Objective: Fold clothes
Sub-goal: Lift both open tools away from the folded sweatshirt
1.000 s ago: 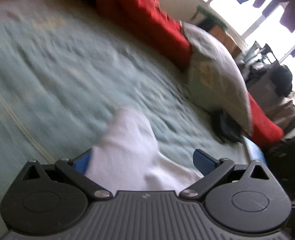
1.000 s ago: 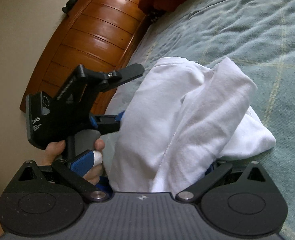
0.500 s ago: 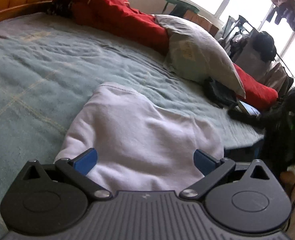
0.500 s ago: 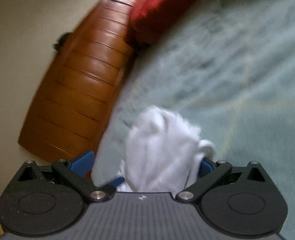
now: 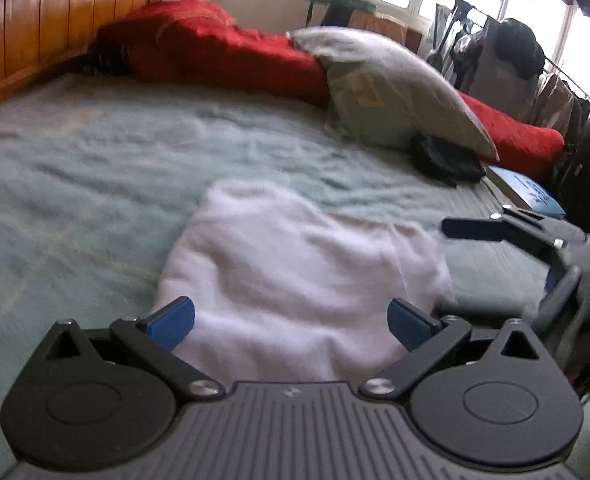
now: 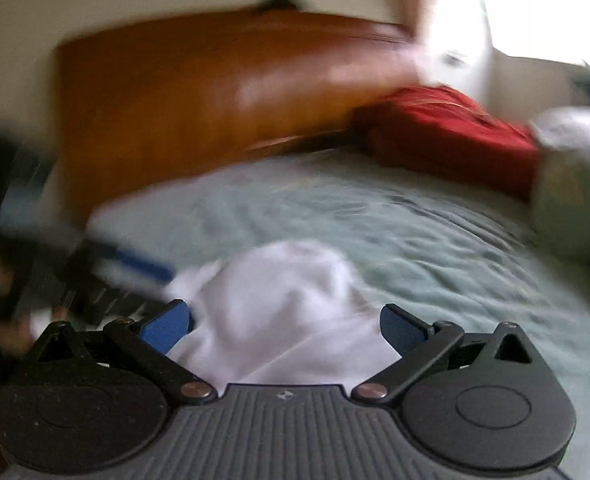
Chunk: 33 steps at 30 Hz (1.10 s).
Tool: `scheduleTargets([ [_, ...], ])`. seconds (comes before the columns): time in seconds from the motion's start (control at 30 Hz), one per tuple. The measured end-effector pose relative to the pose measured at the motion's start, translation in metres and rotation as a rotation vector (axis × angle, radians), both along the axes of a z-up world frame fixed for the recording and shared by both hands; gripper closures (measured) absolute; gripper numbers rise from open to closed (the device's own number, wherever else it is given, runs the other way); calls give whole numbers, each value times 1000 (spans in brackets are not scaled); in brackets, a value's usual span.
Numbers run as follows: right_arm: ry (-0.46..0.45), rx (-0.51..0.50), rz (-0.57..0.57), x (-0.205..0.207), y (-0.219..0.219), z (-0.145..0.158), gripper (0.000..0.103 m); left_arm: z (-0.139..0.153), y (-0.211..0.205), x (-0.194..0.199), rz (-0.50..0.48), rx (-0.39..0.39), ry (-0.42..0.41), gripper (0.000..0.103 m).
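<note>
A white garment (image 5: 295, 272) lies in a folded bundle on the pale green bedspread (image 5: 95, 168). My left gripper (image 5: 291, 320) is open just above its near edge, blue pads wide apart with nothing pinched. The right gripper (image 5: 507, 264) shows at the right of the left wrist view, open, beside the bundle's right edge. In the blurred right wrist view the garment (image 6: 279, 300) lies just ahead of the open right gripper (image 6: 285, 326). A blue finger (image 6: 143, 266) of the left gripper reaches the bundle's left side.
A red quilt (image 5: 223, 56) and a grey pillow (image 5: 395, 92) lie along the far side of the bed. Dark cloth (image 5: 443, 160) and a blue book (image 5: 527, 192) sit near the pillow. A wooden headboard (image 6: 215, 92) stands at the left. Clothes hang on a rack (image 5: 515, 52) by the window.
Both grippers swung round and drew back to the bundle's near edge. The cloth that filled the right gripper's jaws now lies on the bed, laid flatter.
</note>
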State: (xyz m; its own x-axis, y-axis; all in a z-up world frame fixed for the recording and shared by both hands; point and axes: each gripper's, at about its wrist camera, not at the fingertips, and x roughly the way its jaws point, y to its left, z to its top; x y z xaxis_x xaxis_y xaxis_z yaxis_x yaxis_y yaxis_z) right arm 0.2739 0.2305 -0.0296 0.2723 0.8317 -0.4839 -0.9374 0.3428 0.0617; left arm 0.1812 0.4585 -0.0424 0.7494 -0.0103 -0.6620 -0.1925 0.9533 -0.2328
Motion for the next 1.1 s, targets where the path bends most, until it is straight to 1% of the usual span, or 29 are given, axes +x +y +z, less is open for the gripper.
scheduleTargets([
  [0.03, -32, -49, 27, -5, 5, -8, 0, -4, 4, -1, 6, -16, 8, 1],
  [0.07, -41, -105, 26, -6, 6, -18, 0, -5, 8, -3, 12, -35, 7, 1],
  [0.1, -26, -139, 21, -3, 4, -26, 0, -2, 10, -5, 13, -57, 0, 1],
  [0.13, 11, -145, 19, 2, 0, -30, 0, 1, 12, -7, 14, -78, -6, 1],
  [0.17, 40, -142, 13, 5, -5, -31, 1, 5, 13, -8, 14, -89, -17, 1],
  [0.23, 46, -112, 0, 5, -15, -16, 1, 18, 9, -5, 5, -72, -55, 1],
  [0.27, 45, -89, 0, 4, -18, -8, 1, 23, 6, 0, -15, -75, -78, 1],
  [0.33, 70, -54, 1, 2, -22, 4, 1, 29, 2, 17, -54, -104, -97, 1],
  [0.37, 90, -49, -2, 1, -24, 8, 1, 27, 2, 28, -57, -113, -83, 1],
  [0.5, 120, -72, 0, -13, -38, 13, 1, -2, 14, 62, 24, -124, 32, 1],
  [0.57, 132, -95, 8, -18, -44, 10, 0, -22, 29, 65, 69, -175, 80, 1],
  [0.63, 130, -110, 8, -25, -57, 9, 0, -14, 29, 55, 65, -181, 45, 1],
  [0.67, 127, -115, 6, -30, -64, 10, 0, -7, 25, 52, 65, -173, 41, 1],
  [0.77, 137, -103, -15, -37, -84, 13, 0, 10, 5, 51, 8, -144, 19, 1],
  [0.9, 171, -72, -40, -40, -98, 15, 0, 19, -38, 70, -133, -120, 0, 1],
  [0.97, 178, -69, -58, -44, -105, 14, 0, 14, -58, 83, -177, -90, 7, 1],
  [1.03, 177, -77, -73, -47, -111, 13, 0, -1, -69, 100, -196, -93, 59, 1],
  [1.07, 180, -80, -79, -48, -114, 13, 0, -10, -69, 108, -176, -107, 94, 1],
  [1.1, 189, -81, -82, -48, -117, 12, 0, -16, -69, 111, -159, -107, 111, 1],
])
